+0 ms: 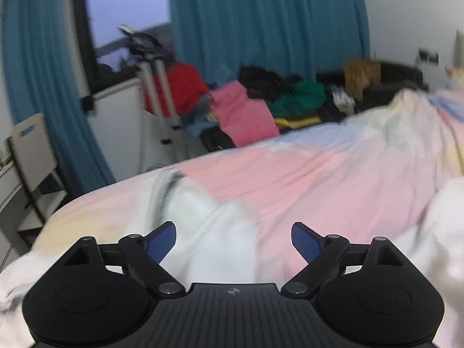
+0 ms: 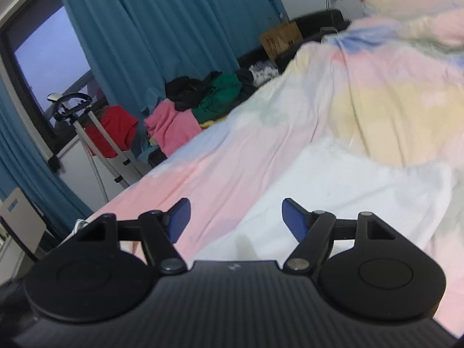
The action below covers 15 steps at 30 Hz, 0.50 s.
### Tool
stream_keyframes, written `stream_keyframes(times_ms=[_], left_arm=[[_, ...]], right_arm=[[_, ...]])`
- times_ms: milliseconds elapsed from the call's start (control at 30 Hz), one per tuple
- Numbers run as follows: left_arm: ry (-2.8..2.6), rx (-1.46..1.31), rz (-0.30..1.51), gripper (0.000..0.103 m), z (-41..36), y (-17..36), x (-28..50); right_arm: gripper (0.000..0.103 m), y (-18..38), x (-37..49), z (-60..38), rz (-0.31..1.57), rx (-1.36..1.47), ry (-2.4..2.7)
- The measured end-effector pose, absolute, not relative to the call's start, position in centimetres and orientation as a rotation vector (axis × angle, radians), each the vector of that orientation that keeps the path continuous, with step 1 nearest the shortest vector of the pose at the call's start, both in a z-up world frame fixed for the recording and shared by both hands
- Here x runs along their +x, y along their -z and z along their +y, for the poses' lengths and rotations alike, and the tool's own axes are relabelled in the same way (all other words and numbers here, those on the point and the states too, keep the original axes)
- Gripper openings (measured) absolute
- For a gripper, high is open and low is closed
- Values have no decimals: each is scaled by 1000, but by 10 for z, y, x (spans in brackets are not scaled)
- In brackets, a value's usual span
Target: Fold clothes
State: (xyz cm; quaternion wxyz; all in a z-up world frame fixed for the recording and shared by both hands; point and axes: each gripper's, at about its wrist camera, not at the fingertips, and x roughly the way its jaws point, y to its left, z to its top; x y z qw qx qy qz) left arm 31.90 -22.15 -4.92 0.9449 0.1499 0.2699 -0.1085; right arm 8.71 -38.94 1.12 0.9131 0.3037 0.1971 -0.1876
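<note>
Chair (image 1: 32, 156) only in left wrist view

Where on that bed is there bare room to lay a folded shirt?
The pink stretch of bedspread is bare, bordered by the white garment near the hand-held grippers and the rumpled covers towards the headboard. The clothes pile beyond the bed's far edge is crowded.

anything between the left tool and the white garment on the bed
Nothing visible. The left tool is open just above the white garment, which lies bare on the bedspread, with only air between them.
</note>
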Motion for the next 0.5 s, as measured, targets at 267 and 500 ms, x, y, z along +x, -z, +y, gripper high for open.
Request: stream_keyframes(times_ms=[267,500], left_arm=[[170,615,801,80,-291,114,443],[213,689,805,12,-287,98,467]], right_arm=[[73,19,115,-395,426,675,356],[73,39,132,-405,478,769,325]])
